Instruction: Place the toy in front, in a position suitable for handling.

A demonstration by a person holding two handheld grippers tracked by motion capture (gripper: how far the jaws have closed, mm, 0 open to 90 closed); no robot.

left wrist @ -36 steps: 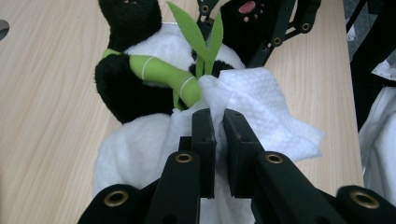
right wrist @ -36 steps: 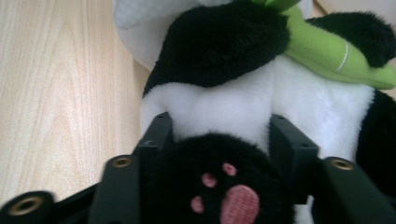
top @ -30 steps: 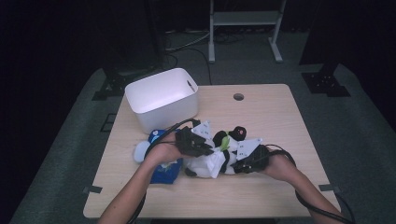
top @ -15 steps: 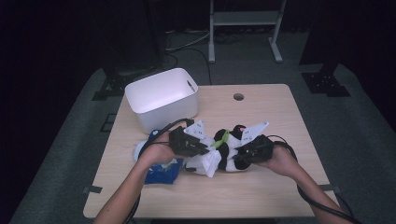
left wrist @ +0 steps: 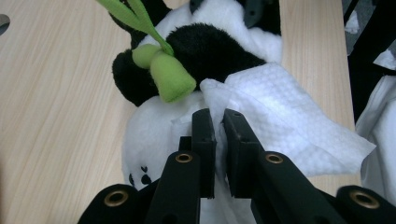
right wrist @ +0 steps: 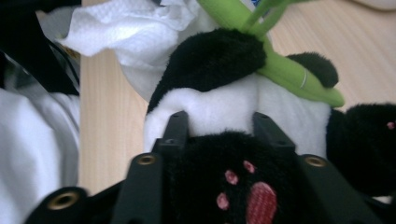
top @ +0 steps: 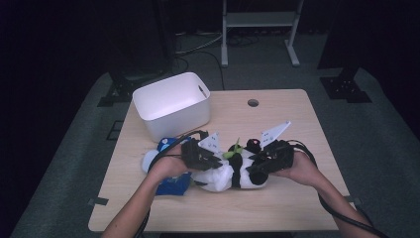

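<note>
Both tools [top: 210,159] [top: 257,166] meet at the plush panda [top: 225,174] (mid-table).

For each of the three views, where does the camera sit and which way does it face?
High view: above the person's side, facing forward and down on the wooden table; both forearms show.
Left gripper view: rides the left gripper, jaws pinching a white paper wipe.
Right gripper view: rides the right gripper, jaws around a black plush paw.
Shared: the black-and-white plush panda.

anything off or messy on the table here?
Nothing damaged or spilled. The panda plush lies on its side mid-table, and the left gripper pinches a crumpled white wipe against it. A blue pack sits half under the left hand.
</note>
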